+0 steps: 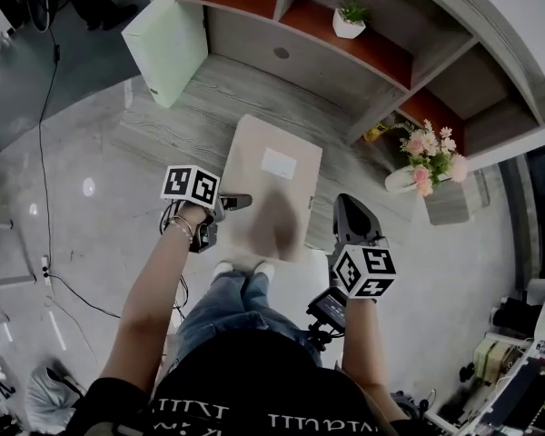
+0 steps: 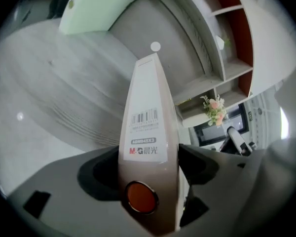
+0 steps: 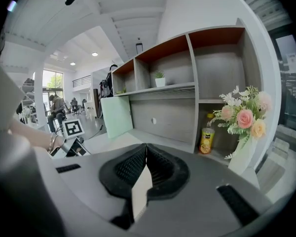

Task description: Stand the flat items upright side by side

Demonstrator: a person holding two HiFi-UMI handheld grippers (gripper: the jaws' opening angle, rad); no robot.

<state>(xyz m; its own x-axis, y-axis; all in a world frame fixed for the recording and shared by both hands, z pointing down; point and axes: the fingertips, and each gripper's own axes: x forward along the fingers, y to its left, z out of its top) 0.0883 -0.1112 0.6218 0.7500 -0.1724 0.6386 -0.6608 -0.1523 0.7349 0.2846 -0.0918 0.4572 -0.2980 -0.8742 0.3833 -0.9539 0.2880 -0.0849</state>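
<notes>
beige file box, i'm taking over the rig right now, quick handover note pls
Left gripper: closed on the spine of the beige file box, barcode label facing its camera.
Right gripper: shut on a thin edge of the same box.
Beige file box: carried between both grippers in front of the shelf unit, broad face up, not standing yet.
Green file box: already upright on the grey wood surface, against the shelf unit at the back left.
Done: one box stands.
Left: probably tip the beige one upright, set it beside the green one, then let go.
</notes>
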